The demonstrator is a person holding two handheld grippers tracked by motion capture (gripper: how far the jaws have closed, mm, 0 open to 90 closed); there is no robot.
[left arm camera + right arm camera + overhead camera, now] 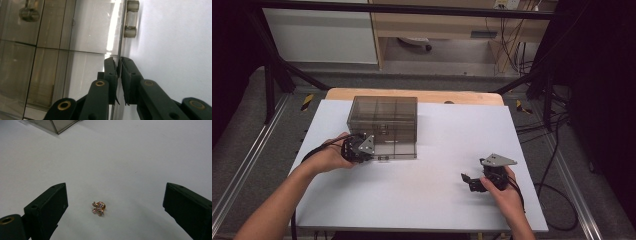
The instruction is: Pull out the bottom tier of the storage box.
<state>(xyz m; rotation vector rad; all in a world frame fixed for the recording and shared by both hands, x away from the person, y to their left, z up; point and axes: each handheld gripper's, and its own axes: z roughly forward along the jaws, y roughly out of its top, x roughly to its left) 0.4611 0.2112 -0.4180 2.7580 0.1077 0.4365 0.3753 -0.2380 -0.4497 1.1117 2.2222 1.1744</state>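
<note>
A smoky see-through box [382, 125] with inner compartments stands at the back left of the white table [437, 200]. My left gripper [359, 148] is at the box's front lower left corner. In the left gripper view my left gripper [119, 71] has its jaws shut on the thin edge of the box's clear front panel [90, 37]. My right gripper [469, 180] rests low at the table's right, pointing left. In the right gripper view my right gripper [115, 188] is open, and a small gold, pink-stoned jewel [98, 208] lies on the table between its jaws, untouched.
A clear hinge piece [131, 18] sits on the panel's edge beyond my left jaws. A corner of the box [56, 126] lies far ahead of my right gripper. Black frame posts and cables stand around the table's far side.
</note>
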